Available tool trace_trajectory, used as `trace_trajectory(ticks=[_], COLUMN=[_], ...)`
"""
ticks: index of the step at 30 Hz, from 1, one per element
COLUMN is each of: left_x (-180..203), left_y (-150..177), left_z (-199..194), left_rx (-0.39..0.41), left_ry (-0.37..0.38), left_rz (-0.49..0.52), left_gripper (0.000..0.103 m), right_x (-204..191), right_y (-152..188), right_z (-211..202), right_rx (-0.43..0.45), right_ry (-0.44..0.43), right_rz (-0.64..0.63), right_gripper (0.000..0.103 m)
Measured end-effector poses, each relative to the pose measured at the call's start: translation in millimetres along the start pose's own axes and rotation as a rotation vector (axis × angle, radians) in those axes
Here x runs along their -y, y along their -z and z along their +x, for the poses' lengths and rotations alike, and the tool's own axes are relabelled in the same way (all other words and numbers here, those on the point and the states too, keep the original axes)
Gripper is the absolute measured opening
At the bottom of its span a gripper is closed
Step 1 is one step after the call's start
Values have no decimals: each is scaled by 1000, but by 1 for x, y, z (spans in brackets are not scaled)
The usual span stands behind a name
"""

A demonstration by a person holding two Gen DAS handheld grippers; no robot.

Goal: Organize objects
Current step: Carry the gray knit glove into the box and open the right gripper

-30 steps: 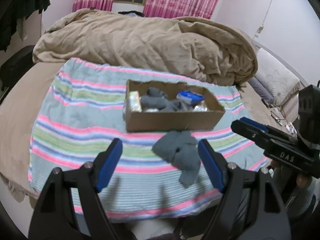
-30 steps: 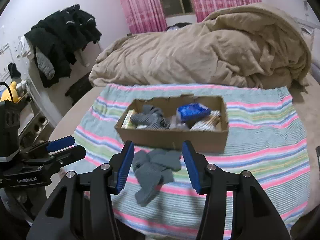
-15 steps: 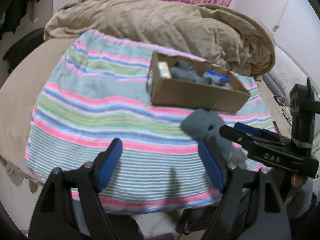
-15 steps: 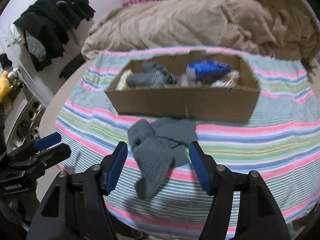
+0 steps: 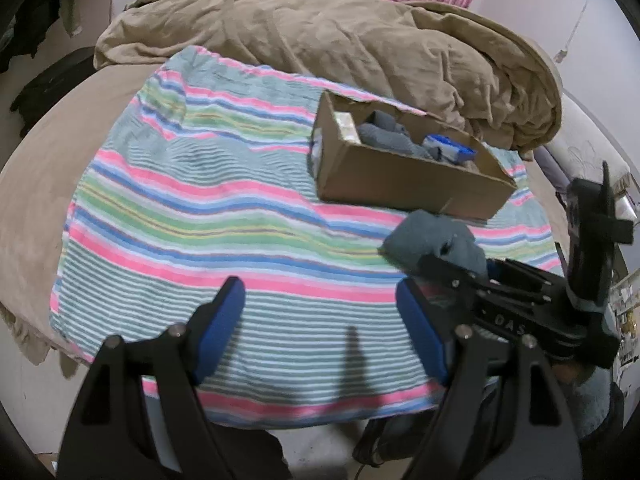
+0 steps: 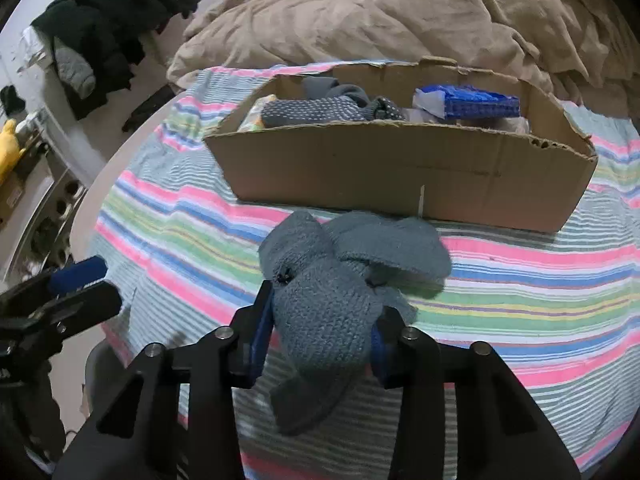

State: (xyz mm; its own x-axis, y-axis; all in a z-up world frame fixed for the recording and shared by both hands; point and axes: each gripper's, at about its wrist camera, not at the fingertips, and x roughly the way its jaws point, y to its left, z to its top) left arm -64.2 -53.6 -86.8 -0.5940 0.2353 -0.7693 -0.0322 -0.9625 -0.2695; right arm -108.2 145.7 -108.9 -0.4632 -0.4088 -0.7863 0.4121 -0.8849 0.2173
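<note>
A grey knitted sock bundle (image 6: 336, 280) lies on the striped blanket (image 6: 520, 280) just in front of a cardboard box (image 6: 400, 172). My right gripper (image 6: 320, 320) has closed around the near part of the bundle, blue pads pressing both sides. The box holds a dotted grey sock (image 6: 320, 114) and a blue packet (image 6: 472, 106). In the left wrist view my left gripper (image 5: 320, 320) is open and empty above the blanket (image 5: 200, 208), left of the bundle (image 5: 432, 240). The box (image 5: 400, 176) sits beyond it.
A crumpled tan duvet (image 5: 340, 36) covers the back of the bed. Dark clothes (image 6: 108, 28) hang on the left wall. A shelf (image 6: 44, 200) with a yellow toy (image 6: 8, 144) stands at the left. The right gripper's body (image 5: 540, 304) shows in the left wrist view.
My right gripper moved forward and down and closed on the grey sock bundle. My left gripper swung left, away from the bundle, and stayed open.
</note>
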Motion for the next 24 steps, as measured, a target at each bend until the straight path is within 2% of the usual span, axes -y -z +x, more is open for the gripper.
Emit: trace_trajectory(ticks=[10,14,24], left_x=[27,42,56], left_y=[-7,-14,-41], left_z=[-11,-19,-30], left_rx=[24,56,117], left_ry=[17,-5,-4], left_rz=[46,90,113], left_gripper=[79,79,79], right_x=[8,16,46], right_y=[-4,-12,-47], right_z=[-64,-89,-112], right_rx=[99,158,245], right_ry=[-25,-20,24], right_rz=[-2,15,36], right_gripper=[41,41,41])
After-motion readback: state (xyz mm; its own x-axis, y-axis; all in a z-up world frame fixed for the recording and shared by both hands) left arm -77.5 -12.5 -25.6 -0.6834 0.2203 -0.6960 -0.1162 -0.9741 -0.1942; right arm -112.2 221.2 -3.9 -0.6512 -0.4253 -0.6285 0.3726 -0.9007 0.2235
